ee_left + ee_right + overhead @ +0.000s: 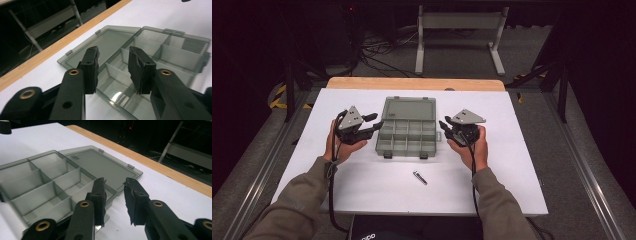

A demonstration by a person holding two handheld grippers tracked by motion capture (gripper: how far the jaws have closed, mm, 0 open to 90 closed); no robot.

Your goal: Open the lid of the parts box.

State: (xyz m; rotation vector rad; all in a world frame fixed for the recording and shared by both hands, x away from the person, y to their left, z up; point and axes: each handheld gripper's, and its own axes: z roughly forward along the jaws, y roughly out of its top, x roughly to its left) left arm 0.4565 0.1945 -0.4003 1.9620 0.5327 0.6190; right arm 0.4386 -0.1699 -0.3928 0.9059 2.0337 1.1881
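Nearest the camera, two sleeved forearms are seen coming in from the bottom of the high view. Just beyond them, a small bolt (420, 177) lies alone on the white table (492, 190), well apart from both hands.

The left gripper (373, 123) is held at the left side of the box (407, 132), its jaws parted with nothing between them — in the left gripper view (113, 67) the pads are seen poised above the box's near compartments, touching nothing. The right gripper (443, 126) is held at the box's right side, its jaws likewise apart and empty; in the right gripper view (114, 195) they hang over the box's corner and the bare table beside it.

The box, of grey clear plastic, sits in the middle of the table between the two grippers. It lies open: the divided tray, with empty compartments, is nearer, and the lid (408, 107) is laid flat behind it.

Farther off, a wooden strip (414, 83) runs along the table's far edge. Beyond it a grey metal frame (459, 22) and loose cables (377, 52) are seen on the floor — the rest of the room is dark.
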